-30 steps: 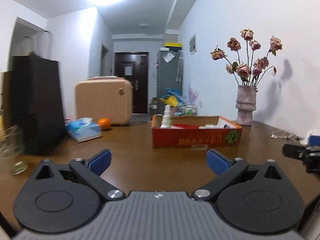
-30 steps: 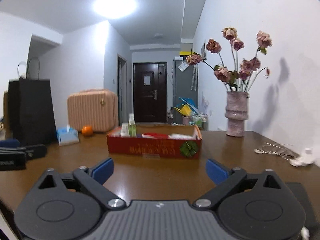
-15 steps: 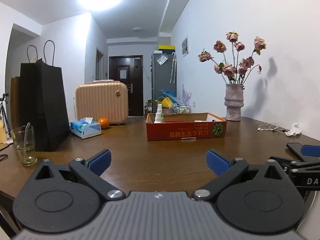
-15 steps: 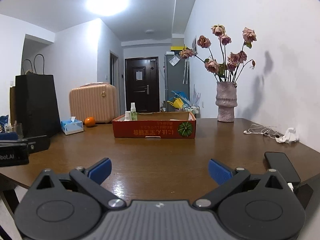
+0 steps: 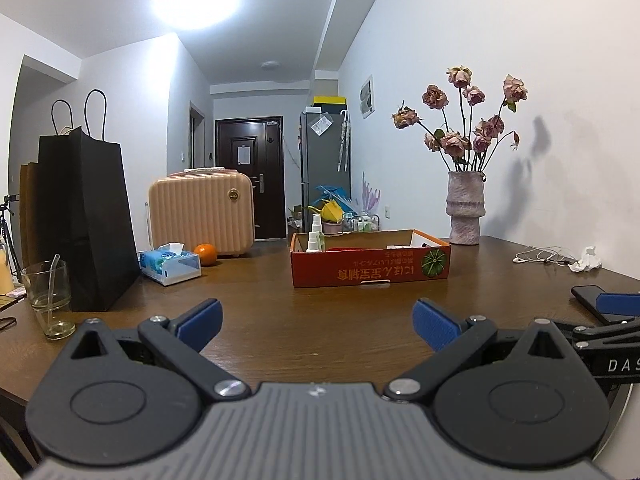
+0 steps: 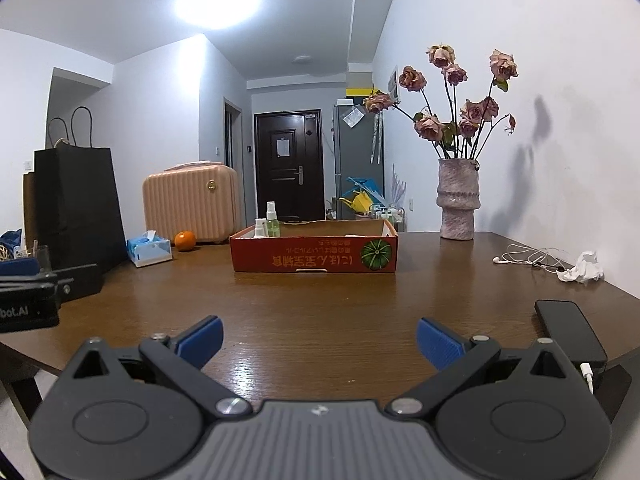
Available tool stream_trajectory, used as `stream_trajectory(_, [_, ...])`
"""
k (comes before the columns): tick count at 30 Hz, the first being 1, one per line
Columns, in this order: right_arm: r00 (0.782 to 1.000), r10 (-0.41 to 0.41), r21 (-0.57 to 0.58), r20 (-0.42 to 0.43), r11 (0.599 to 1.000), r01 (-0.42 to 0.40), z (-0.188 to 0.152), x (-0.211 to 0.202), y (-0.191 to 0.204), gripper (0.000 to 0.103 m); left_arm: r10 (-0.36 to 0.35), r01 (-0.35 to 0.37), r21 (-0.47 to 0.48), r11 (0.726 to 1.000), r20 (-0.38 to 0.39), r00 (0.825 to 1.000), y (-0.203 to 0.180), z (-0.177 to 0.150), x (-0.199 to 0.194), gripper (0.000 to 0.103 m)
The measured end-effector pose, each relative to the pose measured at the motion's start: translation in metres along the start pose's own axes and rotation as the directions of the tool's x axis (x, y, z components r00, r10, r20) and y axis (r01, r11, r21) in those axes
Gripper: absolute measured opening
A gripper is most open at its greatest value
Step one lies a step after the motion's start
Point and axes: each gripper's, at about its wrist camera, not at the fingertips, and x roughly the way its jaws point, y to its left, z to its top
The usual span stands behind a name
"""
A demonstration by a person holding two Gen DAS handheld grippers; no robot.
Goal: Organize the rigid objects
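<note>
wooden tabletop (image 6: pixel 320 312) is carrying a red box (image 6: pixel 314 251) toward its far edge, spray bottles (image 6: pixel 273 220) standing inside; left gripper (image 5: pixel 316 322) and right gripper (image 6: pixel 319 338) are both hovering at the near edge, jaws spread wide, gripping nothing.

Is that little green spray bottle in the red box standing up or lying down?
Standing up. The green spray bottle rises above the red box wall, nozzle on top, beside a shorter white bottle.

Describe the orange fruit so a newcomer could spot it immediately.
Start at the peach suitcase at the table's far left. The orange sits on the wood right before it, beside the blue tissue box. It is the only round, bright orange thing there.
</note>
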Motion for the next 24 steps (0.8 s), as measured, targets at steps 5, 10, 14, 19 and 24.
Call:
stream_trajectory(5, [1.0,-0.005,0.0,0.0,1.0,0.005,-0.0005,0.0001,0.0005,0.103,0.002,-0.002,0.001,1.0,0.001,1.0,-0.0009,0.0004,-0.0005,0.103])
stream_trajectory(10, [1.0,0.001,-0.004,-0.005,1.0,-0.001,-0.0009,0.0005,0.0014,0.103,0.002,-0.002,0.004,1.0,0.006,1.0,-0.0004,0.0006,0.0001,0.103])
stream_trajectory(14, [1.0,0.0,-0.002,-0.006,1.0,0.0,-0.0009,0.0008,0.001,0.103,-0.001,0.001,0.0,1.0,-0.002,1.0,0.0003,0.0002,0.0012,0.103])
stream_trajectory(19, [1.0,-0.001,0.001,-0.004,1.0,0.001,-0.0006,0.0007,0.0009,0.103,-0.001,0.001,0.002,1.0,0.0,1.0,0.0003,0.0002,0.0012,0.103])
stream_trajectory(24, [1.0,-0.001,0.001,-0.005,1.0,0.001,-0.0006,0.0012,-0.0004,0.103,0.0,0.0,0.0,1.0,0.0,1.0,0.0003,0.0001,0.0014,0.103])
